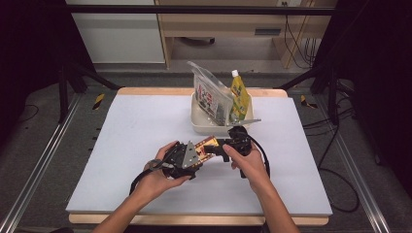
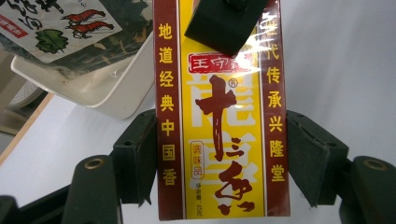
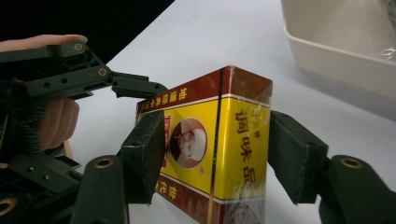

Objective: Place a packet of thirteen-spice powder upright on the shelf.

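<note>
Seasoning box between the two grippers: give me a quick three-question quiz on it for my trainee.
1. True or false: the seasoning box lies inside the cream tub.
2. Whose jaws clamp the box's long sides? A) the left gripper B) a bare hand C) nothing
3. What stands in the tub beside the clear bag?
Key: 1 false, it is held above the table; 2 A; 3 a yellow pouch with a white cap.

Box (image 2: pixel 219 130): yellow face, dark red side bands with yellow characters, dark red brush lettering, small portrait oval on one side. Gripper jaws black. Tray (image 1: pixel 201 121) cream. Clear bag (image 1: pixel 210 97) printed with red shrimp and green leaf. Pouch (image 1: pixel 239 97) yellow with white cap. Table (image 1: pixel 121 145) pale grey-white.
</note>
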A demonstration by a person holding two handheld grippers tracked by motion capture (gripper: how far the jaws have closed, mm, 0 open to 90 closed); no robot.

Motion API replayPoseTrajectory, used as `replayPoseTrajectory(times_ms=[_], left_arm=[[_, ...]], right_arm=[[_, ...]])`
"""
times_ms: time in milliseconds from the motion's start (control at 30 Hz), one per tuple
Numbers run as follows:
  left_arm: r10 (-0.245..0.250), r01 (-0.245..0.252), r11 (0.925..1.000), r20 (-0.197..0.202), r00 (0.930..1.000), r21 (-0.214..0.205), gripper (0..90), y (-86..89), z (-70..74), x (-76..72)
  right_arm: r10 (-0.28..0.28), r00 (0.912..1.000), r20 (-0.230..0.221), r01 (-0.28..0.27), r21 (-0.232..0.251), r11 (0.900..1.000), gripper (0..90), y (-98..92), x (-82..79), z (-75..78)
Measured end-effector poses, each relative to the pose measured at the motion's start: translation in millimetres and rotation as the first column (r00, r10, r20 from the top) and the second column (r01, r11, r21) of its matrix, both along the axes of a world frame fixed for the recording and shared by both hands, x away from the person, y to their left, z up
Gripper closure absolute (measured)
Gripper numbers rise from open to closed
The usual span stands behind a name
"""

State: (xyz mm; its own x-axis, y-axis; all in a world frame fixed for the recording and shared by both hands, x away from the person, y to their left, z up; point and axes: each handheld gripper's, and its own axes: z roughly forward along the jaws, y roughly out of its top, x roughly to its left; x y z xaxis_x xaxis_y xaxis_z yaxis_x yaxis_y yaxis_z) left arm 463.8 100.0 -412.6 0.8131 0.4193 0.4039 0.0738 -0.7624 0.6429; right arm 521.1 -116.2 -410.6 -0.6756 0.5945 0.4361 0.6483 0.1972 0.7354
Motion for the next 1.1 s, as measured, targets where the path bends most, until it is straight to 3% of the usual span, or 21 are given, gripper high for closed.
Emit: replayPoseTrajectory(times_ms=[300, 533, 567, 767, 800, 967, 1100], left_arm=[[0.004, -0.004, 1.0, -0.01, 0.9999, -0.001, 32.1, -1.5, -2.3, 2.7], [0.02, -0.02, 0.9998, -0.023, 0.9995, -0.001, 32.2, -2.8, -5.6, 6.4], [0.022, -0.022, 0.9998, -0.026, 0.9994, -0.003, 32.1, -3.1, -6.0, 6.9], [0.035, -0.035, 0.999, -0.019, 0.9992, -0.028, 31.5, -4.6, -5.2, 6.8], [0.046, -0.048, 0.9975, -0.037, 0.9983, -0.053, 26.8, -3.9, -4.9, 7.2], [0.062, -0.067, 0.9954, -0.071, 0.9956, -0.069, 20.4, 4.4, -0.8, 10.2], [0.085, -0.095, 0.9905, -0.103, 0.991, -0.099, 17.0, 13.5, 2.5, 14.5]], right_arm=[[0.006, 0.9999, -0.011, -0.006, 0.018, 0.9998, 50.2, -0.8, -0.1, 0.1], [0.0, 0.9995, -0.033, 0.003, 0.078, 0.9969, 62.9, -4.5, -1.1, 3.6], [0.002, 0.9991, -0.043, 0.003, 0.107, 0.9942, 66.7, -5.6, -1.8, 5.4], [-0.029, 0.999, -0.033, 0.033, 0.119, 0.9924, 68.2, -4.7, -5.1, 10.5], [-0.047, 0.9988, -0.013, 0.048, 0.096, 0.9942, 68.3, -5.0, -6.8, 13.2], [-0.126, 0.9899, 0.065, 0.125, 0.019, 0.9919, 68.3, -13.4, -10.8, 23.7], [-0.185, 0.9723, 0.143, 0.198, -0.086, 0.9763, 68.2, -22.0, -14.2, 33.0]])
